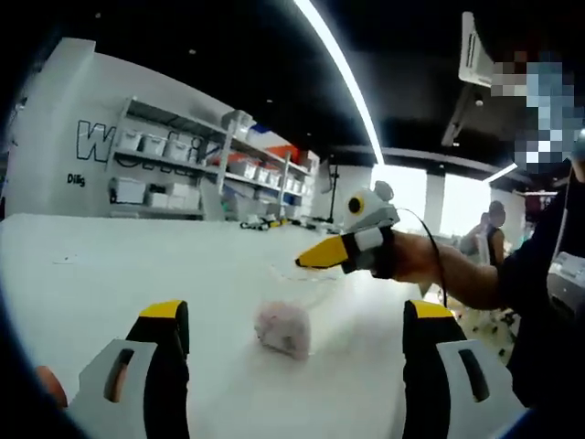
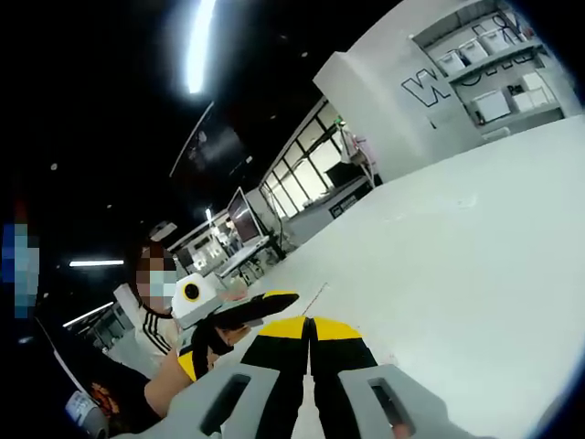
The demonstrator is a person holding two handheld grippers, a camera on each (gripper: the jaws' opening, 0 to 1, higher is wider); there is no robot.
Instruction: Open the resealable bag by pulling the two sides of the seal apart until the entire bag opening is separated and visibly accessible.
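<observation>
The left gripper (image 1: 294, 340) stands wide open, low over the table (image 1: 110, 274), its two jaws far apart and holding nothing. Between them and a little beyond lies the bag (image 1: 291, 315), clear and hard to see, with a pink lump (image 1: 283, 331) inside it; it rests on the middle part of the white tabletop, away from the edges. The right gripper (image 1: 320, 258) comes in from the right, above and just behind the bag; its jaws are closed together, and in the right gripper view (image 2: 309, 331) they meet with no gap. I cannot tell if a thin film is pinched between them. The seal seems not yet separated, so the step is to get one side of the mouth in each gripper. To do it well, the left gripper should close only on one lip near the seal, not on the pink lump, and then both should pull in opposite directions, slowly, along the whole opening. The film is slippery and may escape.
</observation>
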